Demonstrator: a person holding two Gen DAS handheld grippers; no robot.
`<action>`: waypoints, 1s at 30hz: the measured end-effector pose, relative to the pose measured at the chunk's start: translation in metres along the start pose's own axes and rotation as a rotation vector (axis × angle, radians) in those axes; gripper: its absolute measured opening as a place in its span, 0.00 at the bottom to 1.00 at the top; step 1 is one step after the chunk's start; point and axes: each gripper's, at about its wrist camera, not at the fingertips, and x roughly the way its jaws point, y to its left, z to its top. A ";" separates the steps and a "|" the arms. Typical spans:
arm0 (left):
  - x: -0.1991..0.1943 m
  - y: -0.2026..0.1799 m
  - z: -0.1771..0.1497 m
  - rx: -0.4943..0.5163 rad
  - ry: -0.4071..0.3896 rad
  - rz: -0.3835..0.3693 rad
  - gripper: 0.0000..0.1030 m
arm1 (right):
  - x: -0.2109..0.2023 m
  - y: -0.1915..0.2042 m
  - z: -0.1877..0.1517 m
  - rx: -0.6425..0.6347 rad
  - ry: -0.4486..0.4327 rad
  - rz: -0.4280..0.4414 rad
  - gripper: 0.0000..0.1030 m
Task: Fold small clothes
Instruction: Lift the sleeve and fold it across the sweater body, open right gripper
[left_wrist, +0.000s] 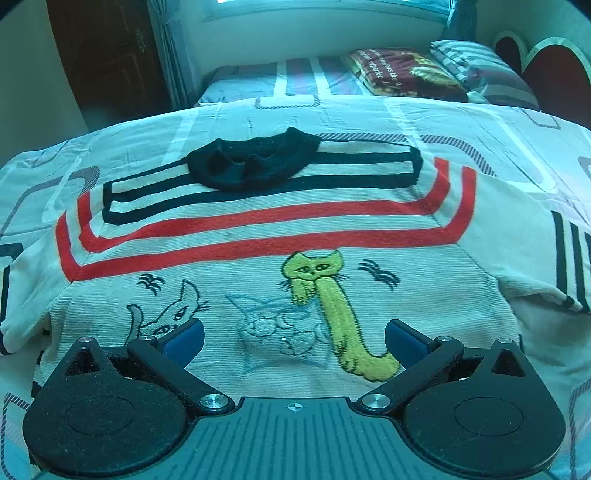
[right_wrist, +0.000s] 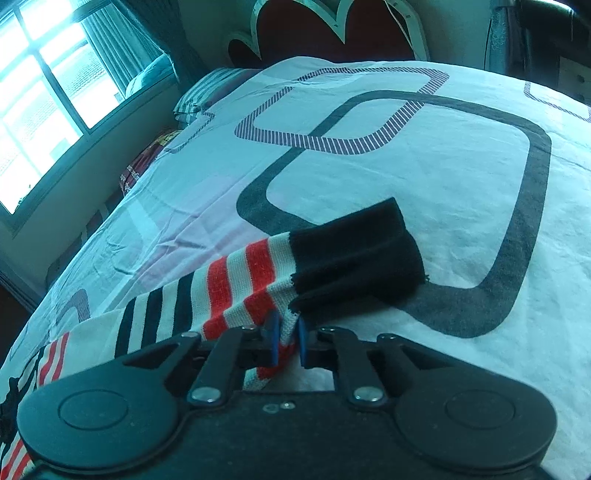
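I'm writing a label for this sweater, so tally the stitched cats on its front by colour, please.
Yellow cat: 1
Grey cat: 1
Pale blue cat: 1
Total on the sweater: 3 cats; the grey one is partly hidden behind the left gripper.

We see the left gripper (left_wrist: 294, 334) as a dark grey ribbed body with a small white crosshair mark at its centre. Two matte black rounded plates flank it, each with a faint circular inset and a triangular cutout. Black link bars run from silver screws to blue pads (left_wrist: 188, 334) at the tips. The right gripper (right_wrist: 287, 341) is built alike: black rounded plates with circular insets, black links, silver screws, two small silver fasteners on its dark body, and thin blue pads (right_wrist: 272, 341).
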 end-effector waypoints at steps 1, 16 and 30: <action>0.000 0.003 0.000 -0.002 -0.001 0.003 1.00 | -0.004 0.005 0.000 -0.015 -0.021 0.011 0.08; -0.011 0.136 0.000 -0.165 -0.052 0.076 1.00 | 0.003 0.273 -0.108 -0.431 0.088 0.549 0.08; 0.037 0.161 0.005 -0.238 0.011 -0.223 1.00 | -0.021 0.289 -0.172 -0.579 0.140 0.457 0.40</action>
